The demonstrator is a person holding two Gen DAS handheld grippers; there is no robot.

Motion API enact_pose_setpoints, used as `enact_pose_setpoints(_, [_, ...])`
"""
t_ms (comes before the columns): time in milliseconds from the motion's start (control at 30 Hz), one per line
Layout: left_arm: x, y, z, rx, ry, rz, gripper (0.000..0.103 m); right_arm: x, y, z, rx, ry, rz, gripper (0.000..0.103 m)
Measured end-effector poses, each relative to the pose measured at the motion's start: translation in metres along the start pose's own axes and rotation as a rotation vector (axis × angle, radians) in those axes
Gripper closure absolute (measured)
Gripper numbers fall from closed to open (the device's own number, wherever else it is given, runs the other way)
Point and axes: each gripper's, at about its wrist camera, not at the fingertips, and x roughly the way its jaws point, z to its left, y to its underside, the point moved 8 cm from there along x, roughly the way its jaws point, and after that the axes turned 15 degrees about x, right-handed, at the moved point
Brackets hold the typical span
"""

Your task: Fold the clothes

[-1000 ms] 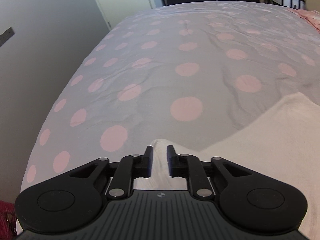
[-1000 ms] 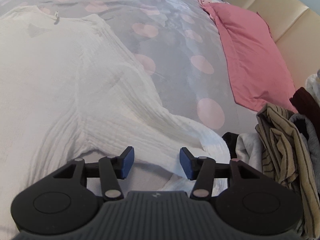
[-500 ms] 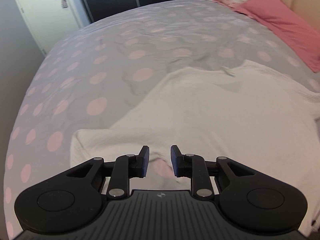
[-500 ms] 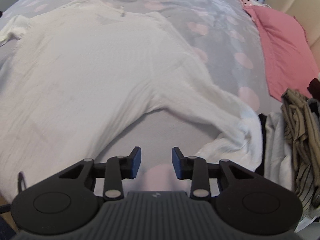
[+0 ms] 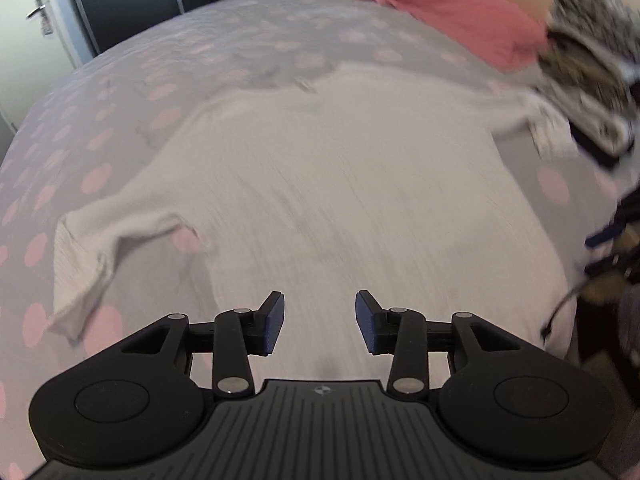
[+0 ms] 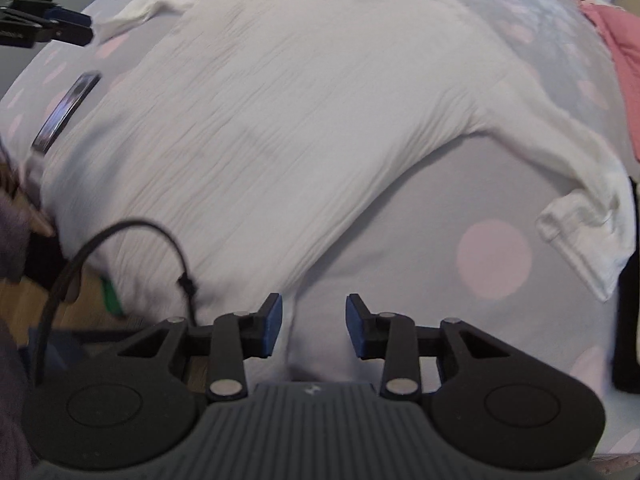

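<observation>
A white long-sleeved shirt (image 5: 340, 184) (image 6: 280, 120) lies spread flat, neck away from me, on a grey duvet with pink dots (image 5: 200, 60) (image 6: 460, 220). My left gripper (image 5: 320, 322) hovers over the shirt's near hem. Its jaws are opening and nothing is between the pads. It also shows at the upper left of the right wrist view as the left gripper (image 6: 80, 26). My right gripper (image 6: 314, 326) stands open above the hem's right corner and bare duvet, holding nothing. The left sleeve (image 5: 100, 248) and right sleeve (image 6: 580, 208) lie spread outward.
A pink pillow (image 5: 452, 12) lies at the bed's far right, with a pile of striped and dark clothes (image 5: 588, 60) beside it. A dark flat strip (image 6: 66, 108) rests near the shirt's left side. A black cable (image 6: 120, 232) loops over the bed edge above wooden floor (image 6: 40, 300).
Both grippers have left the sleeve ends and moved inward to the hem. The left jaws have widened. The right jaws are narrower than a second ago.
</observation>
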Motion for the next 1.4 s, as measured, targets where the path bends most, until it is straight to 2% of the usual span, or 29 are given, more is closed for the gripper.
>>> enact_pose_setpoints(167, [0.020, 0.030, -0.056, -0.030, 0.090, 0.060, 0.066, 0.005, 0.032, 0.013, -0.039, -0.024, 0.058, 0.062])
enact_pose_setpoints(300, [0.030, 0.041, -0.087, -0.084, 0.138, 0.054, 0.066, 0.009, 0.045, 0.018, -0.062, -0.035, 0.062, 0.061])
enact_pose_setpoints(333, [0.032, 0.042, -0.093, -0.092, 0.141, 0.050, 0.065, 0.012, 0.046, 0.018, -0.059, -0.034, 0.063, 0.058])
enact_pose_setpoints(500, [0.036, 0.033, -0.118, -0.124, 0.210, -0.025, 0.063, 0.027, 0.051, 0.014, -0.038, 0.026, 0.037, 0.056])
enact_pose_setpoints(667, [0.042, 0.020, -0.129, -0.044, 0.187, -0.087, 0.063, 0.042, 0.047, 0.011, 0.018, 0.061, -0.031, 0.056])
enact_pose_setpoints(733, [0.047, 0.017, -0.128, -0.049, 0.198, -0.091, 0.063, 0.045, 0.046, 0.014, 0.025, 0.045, -0.057, 0.061])
enact_pose_setpoints(767, [0.050, 0.017, -0.129, -0.055, 0.207, -0.094, 0.063, 0.047, 0.046, 0.015, 0.037, 0.034, -0.064, 0.068])
enact_pose_setpoints(900, [0.056, 0.012, -0.134, -0.046, 0.232, -0.114, 0.063, 0.051, 0.048, 0.016, 0.054, 0.039, -0.079, 0.070])
enact_pose_setpoints(967, [0.060, 0.010, -0.139, -0.021, 0.235, -0.108, 0.063, 0.051, 0.048, 0.017, 0.071, 0.024, -0.078, 0.086])
enact_pose_setpoints(1033, [0.066, 0.013, -0.141, -0.007, 0.223, -0.075, 0.063, 0.051, 0.049, 0.014, 0.088, 0.027, -0.072, 0.098])
enact_pose_setpoints(1167, [0.071, 0.017, -0.139, -0.007, 0.210, -0.042, 0.066, 0.043, 0.052, 0.008, 0.126, 0.053, -0.048, 0.099])
enact_pose_setpoints(1333, [0.072, 0.019, -0.138, 0.002, 0.202, -0.028, 0.066, 0.020, 0.065, -0.015, 0.241, 0.081, -0.004, 0.099])
enact_pose_setpoints(1400, [0.071, 0.019, -0.139, 0.012, 0.196, -0.024, 0.066, 0.021, 0.075, -0.021, 0.284, 0.134, 0.047, 0.100])
